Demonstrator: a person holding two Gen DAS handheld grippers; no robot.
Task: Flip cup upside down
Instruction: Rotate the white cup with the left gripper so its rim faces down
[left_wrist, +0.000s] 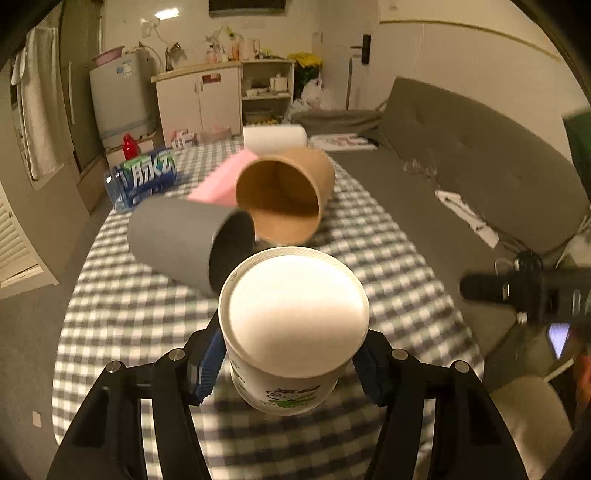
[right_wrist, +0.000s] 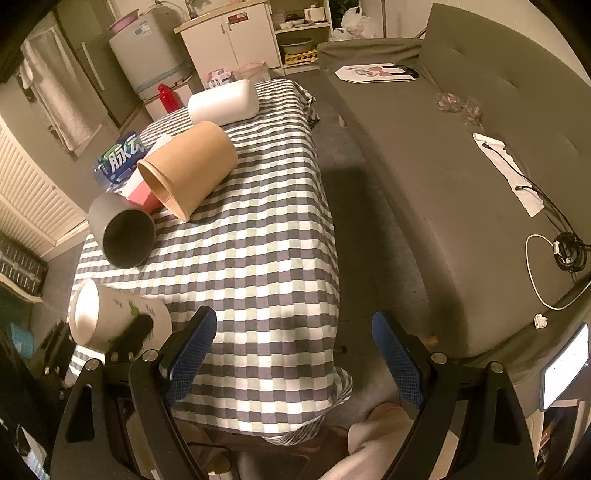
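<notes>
My left gripper (left_wrist: 290, 363) is shut on a white paper cup (left_wrist: 291, 325) with green print, held tilted above the checked tablecloth (left_wrist: 388, 266), its white inside facing the camera. The same cup shows at the lower left of the right wrist view (right_wrist: 110, 321), lying sideways in the left gripper's black fingers. My right gripper (right_wrist: 293, 354) is open and empty, over the table's near edge. A grey cup (left_wrist: 177, 240) and a brown paper cup (left_wrist: 286, 195) lie on their sides further back on the table.
A pink box (left_wrist: 218, 181), a blue wrapped bottle pack (left_wrist: 147, 177) and a white block (left_wrist: 275, 136) sit at the table's far end. A grey sofa (right_wrist: 461, 147) with cables and paper runs along the right. Cabinets and a fridge stand behind.
</notes>
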